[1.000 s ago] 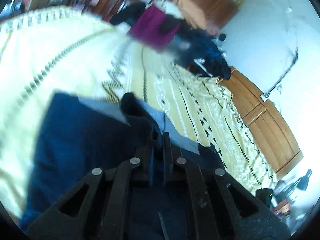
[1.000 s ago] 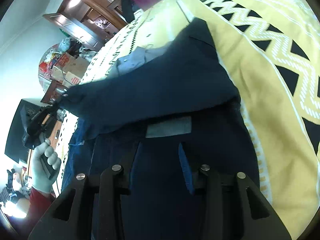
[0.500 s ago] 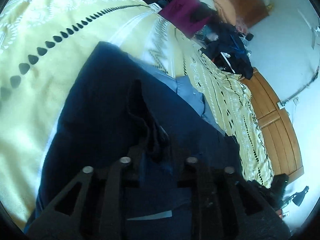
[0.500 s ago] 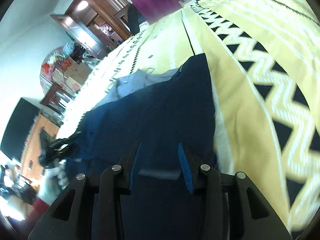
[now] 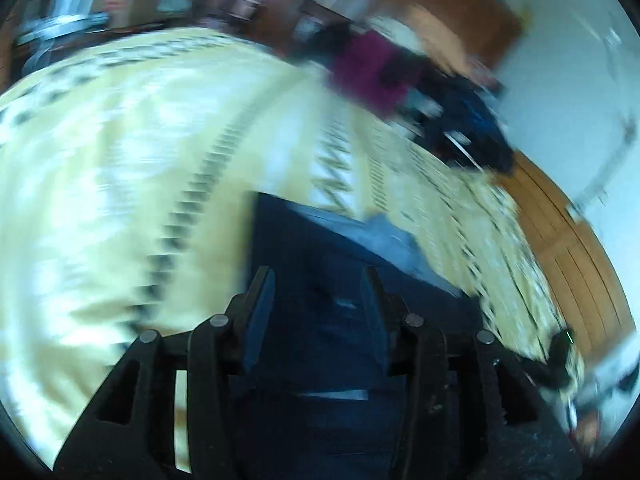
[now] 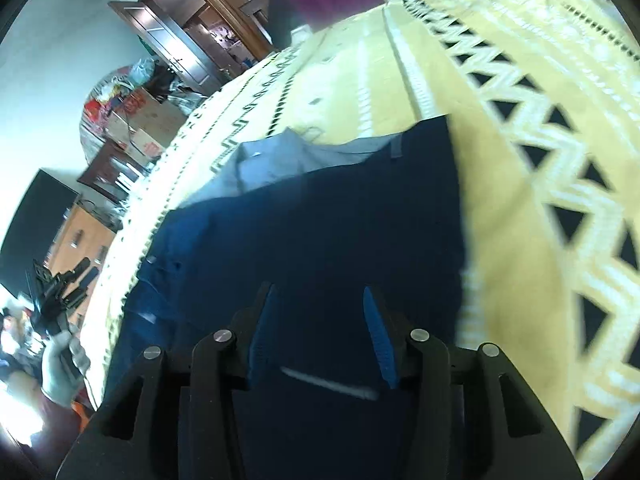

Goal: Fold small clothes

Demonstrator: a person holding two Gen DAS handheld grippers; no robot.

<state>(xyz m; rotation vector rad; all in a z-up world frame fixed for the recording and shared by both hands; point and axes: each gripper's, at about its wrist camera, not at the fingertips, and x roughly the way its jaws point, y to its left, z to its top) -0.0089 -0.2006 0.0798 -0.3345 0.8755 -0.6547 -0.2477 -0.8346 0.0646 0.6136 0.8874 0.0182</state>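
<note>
Navy garment (image 6: 320, 232), one, on yellow bedspread (image 6: 520, 208); two tools (image 5: 318, 292) (image 6: 318, 312) open.

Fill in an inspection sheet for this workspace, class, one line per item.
Surface: yellow patterned bedspread.
Job's things: dark navy garment lying on it, grey-blue inner layer showing at the far edge.
Clutter: magenta cloth and dark clothes pile at the far end.
Grippers: left gripper and right gripper open over the garment, jaws just opening, nothing clamped.
Cables: nothing seen.
Surroundings: wooden cabinets, cardboard boxes.
</note>
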